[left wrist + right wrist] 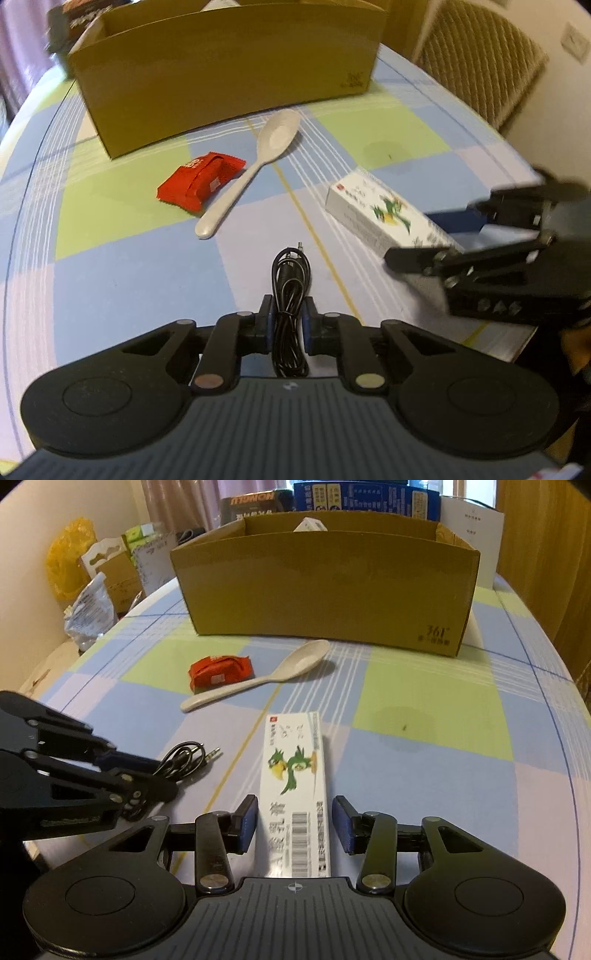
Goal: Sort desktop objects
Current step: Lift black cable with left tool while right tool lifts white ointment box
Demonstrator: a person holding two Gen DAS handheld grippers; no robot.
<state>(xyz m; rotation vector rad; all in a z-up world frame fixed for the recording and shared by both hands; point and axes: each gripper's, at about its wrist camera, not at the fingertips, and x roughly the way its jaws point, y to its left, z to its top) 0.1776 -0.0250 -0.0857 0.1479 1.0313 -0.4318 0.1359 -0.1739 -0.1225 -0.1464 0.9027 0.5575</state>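
Brown cardboard makes up the big open box (325,590) at the far side of the worktop (461,760), which wears a cloth of blue, green and pale squares. Everything else is told from that box.

Right in front of the box lies a cream spoon (266,677), its bowl almost at the box wall and its handle pointing away from it. A red packet (221,674) lies just beside the spoon handle, also near the box.

Farther from the box lies a long white carton (295,775) with a green bird picture and a barcode. The right tool (294,825) has its two blue pads on each side of the carton's near end. The pads stand apart, and a little gap shows on each side, so they are not squeezing it.

Beside the carton, about as far from the box, lies a black cable bundle (290,295) with a small metal plug at its tip. The left tool (289,328) is clamped on this bundle, its pads pressed against both sides.
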